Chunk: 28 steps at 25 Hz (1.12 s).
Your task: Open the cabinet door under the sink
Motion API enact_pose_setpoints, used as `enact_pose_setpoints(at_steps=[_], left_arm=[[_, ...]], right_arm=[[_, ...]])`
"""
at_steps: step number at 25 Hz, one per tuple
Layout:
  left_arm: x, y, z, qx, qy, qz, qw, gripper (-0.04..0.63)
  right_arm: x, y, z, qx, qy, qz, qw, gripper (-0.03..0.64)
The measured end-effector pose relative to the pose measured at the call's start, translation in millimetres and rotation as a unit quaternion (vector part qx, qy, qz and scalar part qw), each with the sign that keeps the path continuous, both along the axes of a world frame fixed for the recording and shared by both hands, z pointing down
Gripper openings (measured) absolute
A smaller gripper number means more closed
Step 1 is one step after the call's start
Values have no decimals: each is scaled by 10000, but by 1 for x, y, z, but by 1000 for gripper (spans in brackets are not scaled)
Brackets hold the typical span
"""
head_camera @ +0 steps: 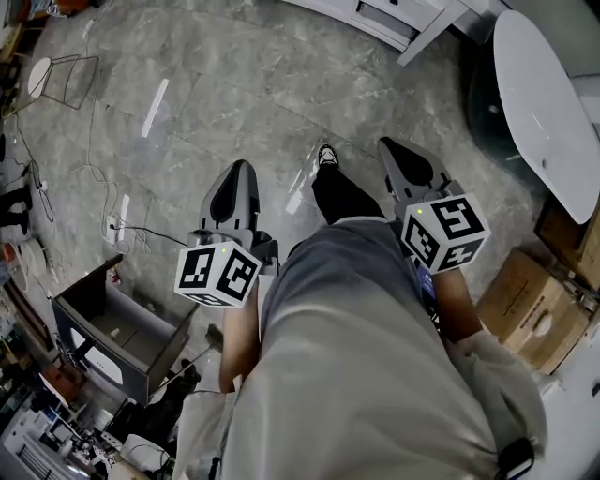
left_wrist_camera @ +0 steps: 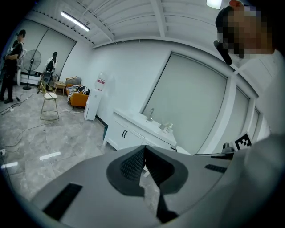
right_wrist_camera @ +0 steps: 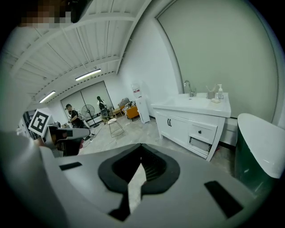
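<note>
The left gripper (head_camera: 241, 167), a grey two-jaw tool with a marker cube at its back, is held low over the grey marbled tile floor (head_camera: 216, 103). In its own view (left_wrist_camera: 143, 148) the ribbed black pads meet at the tips with nothing between them. The right gripper (head_camera: 387, 143) is likewise closed and empty, with its tips together (right_wrist_camera: 141, 145). Both point forward, well apart from the white vanity cabinet with a sink basin on top (right_wrist_camera: 192, 124), which stands against the pale wall across the floor (left_wrist_camera: 133, 133). Only its lower edge shows at the top of the head view (head_camera: 384, 19). Its pair of white cabinet doors with dark vertical handles (right_wrist_camera: 169, 123) sit flush and shut under the sink; from the left gripper view they show as two small dark handles (left_wrist_camera: 125, 133). A chrome faucet (right_wrist_camera: 188, 87) and a white pump bottle (right_wrist_camera: 219, 92) stand on the counter. To the right of the cabinet is a white oval bathtub with a dark green outer shell (right_wrist_camera: 262, 149), also seen at the head view's right edge (head_camera: 539, 103), with brown cardboard boxes (head_camera: 525, 309) near it. The person's black trouser leg and black-and-white shoe (head_camera: 326, 155) reach forward between the grippers. An open grey box (head_camera: 122, 328) sits at lower left, cables trail over the floor, and a wire-frame stool (left_wrist_camera: 50, 104) stands farther off near a white water dispenser (left_wrist_camera: 93, 103).
</note>
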<state>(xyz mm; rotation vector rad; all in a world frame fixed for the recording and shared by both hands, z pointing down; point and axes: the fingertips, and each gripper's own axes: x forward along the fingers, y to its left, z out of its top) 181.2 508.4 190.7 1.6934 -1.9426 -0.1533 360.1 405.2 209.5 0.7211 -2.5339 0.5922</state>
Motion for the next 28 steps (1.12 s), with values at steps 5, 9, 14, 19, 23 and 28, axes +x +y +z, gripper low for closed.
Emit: enact_pose_setpoints(at_steps=[5, 9, 14, 19, 23, 28], left_arm=[[-21, -55, 7, -164, 132, -7, 9998, 0], [-34, -90, 6, -185, 80, -96, 9998, 0], [-51, -122, 7, -289, 109, -252, 9992, 0], [-65, -147, 12, -387, 14, -304, 9988, 0], [-75, -159, 13, -425, 34, -343, 9985, 0], [-84, -174, 14, -466, 98, -209, 9986, 0]], right_arm=[[-25, -61, 5, -159, -18, 70, 9998, 9], [-39, -103, 12, -212, -36, 79, 9997, 9], [-60, -141, 18, -313, -88, 108, 9994, 9], [-77, -161, 27, -419, -111, 26, 9991, 9], [-83, -175, 29, -505, -181, 133, 9985, 9], [-95, -186, 31, -546, -75, 130, 9984, 9]])
